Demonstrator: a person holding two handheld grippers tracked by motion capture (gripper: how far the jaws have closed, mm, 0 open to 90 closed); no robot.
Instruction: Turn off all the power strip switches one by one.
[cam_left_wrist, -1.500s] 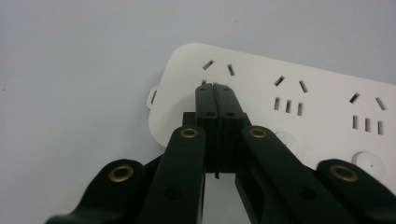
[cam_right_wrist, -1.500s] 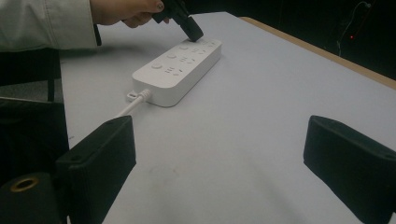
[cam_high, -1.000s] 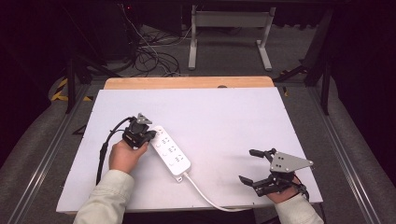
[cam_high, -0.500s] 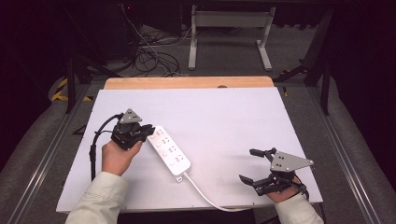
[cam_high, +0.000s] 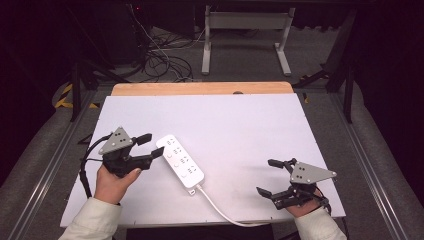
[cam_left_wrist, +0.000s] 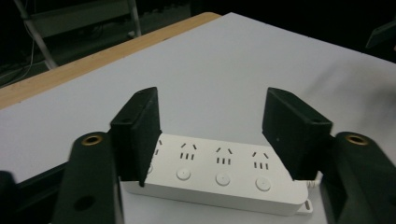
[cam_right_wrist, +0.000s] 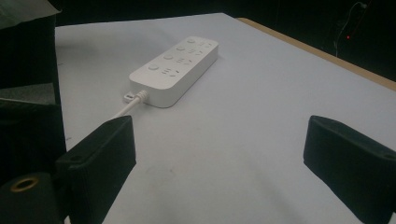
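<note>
We see a white power strip (cam_high: 179, 160) lying flat on the white table (cam_high: 240, 125), a little left of the middle, set at a slant, with its white cord (cam_high: 220, 210) running from its near end toward the near edge of the table. The left gripper (cam_high: 151, 146) is just beside the far left end of the strip, and its jaws point toward it. These jaws have just been opening, and now they stand wide apart with nothing between the pads. In the left gripper view the strip (cam_left_wrist: 219, 175) lies just beyond the two black jaws, with its sockets and round buttons turned up. The right gripper (cam_high: 268, 176) is near the right front corner of the table, well apart from the strip. Its jaws are also spread wide and they hold nothing. In the right gripper view the strip (cam_right_wrist: 175, 67) lies farther off on the table, with the cord (cam_right_wrist: 126, 108) coming toward the camera.
</note>
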